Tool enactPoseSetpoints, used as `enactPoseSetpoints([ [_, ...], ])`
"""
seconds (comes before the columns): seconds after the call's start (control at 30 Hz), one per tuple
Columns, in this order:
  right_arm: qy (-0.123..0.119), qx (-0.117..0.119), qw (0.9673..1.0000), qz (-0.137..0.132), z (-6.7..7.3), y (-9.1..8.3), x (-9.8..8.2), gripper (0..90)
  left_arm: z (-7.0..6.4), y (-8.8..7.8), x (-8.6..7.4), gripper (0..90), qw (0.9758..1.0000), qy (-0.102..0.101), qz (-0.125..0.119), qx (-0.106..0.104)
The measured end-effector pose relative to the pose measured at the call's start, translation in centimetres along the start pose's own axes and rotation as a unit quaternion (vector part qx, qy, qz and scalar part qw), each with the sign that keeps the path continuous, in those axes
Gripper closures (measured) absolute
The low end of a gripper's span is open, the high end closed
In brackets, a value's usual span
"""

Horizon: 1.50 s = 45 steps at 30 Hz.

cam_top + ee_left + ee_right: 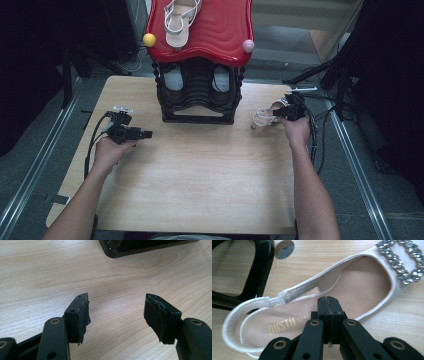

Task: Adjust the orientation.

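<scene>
Right now the shoe rack (199,95) stood at the far middle of the tabletop (200,175): black frame w/ a wavy red top shelf (220,30), a yellow ball (149,39) on its front left corner & a pink ball (248,45) on the front right. On that red shelf lay one white slingback sandal (179,20), toe toward the person. In the black compartment below sat two pale shoes, one left (173,80) & one right (220,80), side by side; more detail was too dark to tell.

The second white sandal (317,305) lay flat on the tabletop just right of the rack's base, near the rack but apart from it. It had a rhinestone buckle (404,260) at the toe and gold lettering on the insole. The right gripper (328,300) was at this sandal, jaws pressed together, tips over the insole at the near side edge; whether they pinched the edge couldn't be told. In the high view the right gripper (285,112) sat at the sandal's right side.

The left gripper (116,312) hung over bare wood, left of the rack, jaws apart w/ nothing between them. A corner of the rack's base (140,247) showed ahead of it.
</scene>
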State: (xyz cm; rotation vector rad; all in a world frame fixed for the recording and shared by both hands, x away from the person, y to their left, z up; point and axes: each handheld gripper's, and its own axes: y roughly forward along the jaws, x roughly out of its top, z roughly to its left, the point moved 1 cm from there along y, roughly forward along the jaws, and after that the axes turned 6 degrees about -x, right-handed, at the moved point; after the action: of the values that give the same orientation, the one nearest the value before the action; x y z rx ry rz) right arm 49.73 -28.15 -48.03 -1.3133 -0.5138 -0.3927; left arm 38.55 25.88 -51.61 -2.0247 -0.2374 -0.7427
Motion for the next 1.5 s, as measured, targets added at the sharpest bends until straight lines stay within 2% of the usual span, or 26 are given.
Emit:
enactPoseSetpoints([
  [0.13, 0.007, 0.000, 1.0000, -0.002, -0.3, 0.0, 0.1, 90.0, 0.0, 0.0, 0.0, 37.5, 1.0000, -0.001, -0.001, 0.001],
  [0.27, 0.007, -0.002, 1.0000, -0.003, 0.1, -0.1, 0.2, 90.0, -0.1, 0.1, 0.0, 37.5, 1.0000, 0.002, 0.003, 0.001],
  [0.4, 0.004, 0.009, 0.9998, -0.020, 0.7, -0.6, 0.5, 90.0, -0.2, 0.2, 0.0, 37.5, 1.0000, 0.002, 0.002, 0.000],
  [0.63, -0.005, 0.029, 0.9992, -0.028, 2.6, -1.4, 0.6, 90.0, -0.2, 0.1, 0.0, 37.5, 1.0000, 0.002, 0.002, -0.002],
  [0.77, -0.023, 0.042, 0.9983, -0.032, 4.1, -2.0, 0.4, 90.0, -0.1, 0.2, 0.0, 37.5, 1.0000, 0.002, 0.002, -0.001],
  [0.87, -0.041, 0.031, 0.9986, -0.013, 5.1, -1.7, 0.0, 90.0, -0.2, 0.1, 0.0, 37.5, 1.0000, 0.003, 0.002, -0.002],
  [0.93, -0.035, 0.031, 0.9989, -0.001, 5.0, -1.4, -0.4, 90.0, -0.2, 0.1, 0.0, 37.5, 1.0000, 0.003, 0.002, -0.001],
  [1.0, -0.031, 0.035, 0.9989, -0.004, 4.7, -1.4, -0.6, 90.0, -0.1, 0.0, 0.0, 37.5, 1.0000, 0.003, 0.001, -0.001],
  [1.13, -0.027, 0.029, 0.9992, 0.006, 4.0, -1.5, -1.0, 90.0, -0.1, 0.1, 0.0, 37.5, 1.0000, 0.002, 0.002, -0.001],
  [1.5, -0.027, 0.011, 0.9995, 0.012, 2.4, -3.1, -1.5, 90.0, -0.1, 0.1, 0.0, 37.5, 1.0000, -0.001, -0.002, -0.002],
])
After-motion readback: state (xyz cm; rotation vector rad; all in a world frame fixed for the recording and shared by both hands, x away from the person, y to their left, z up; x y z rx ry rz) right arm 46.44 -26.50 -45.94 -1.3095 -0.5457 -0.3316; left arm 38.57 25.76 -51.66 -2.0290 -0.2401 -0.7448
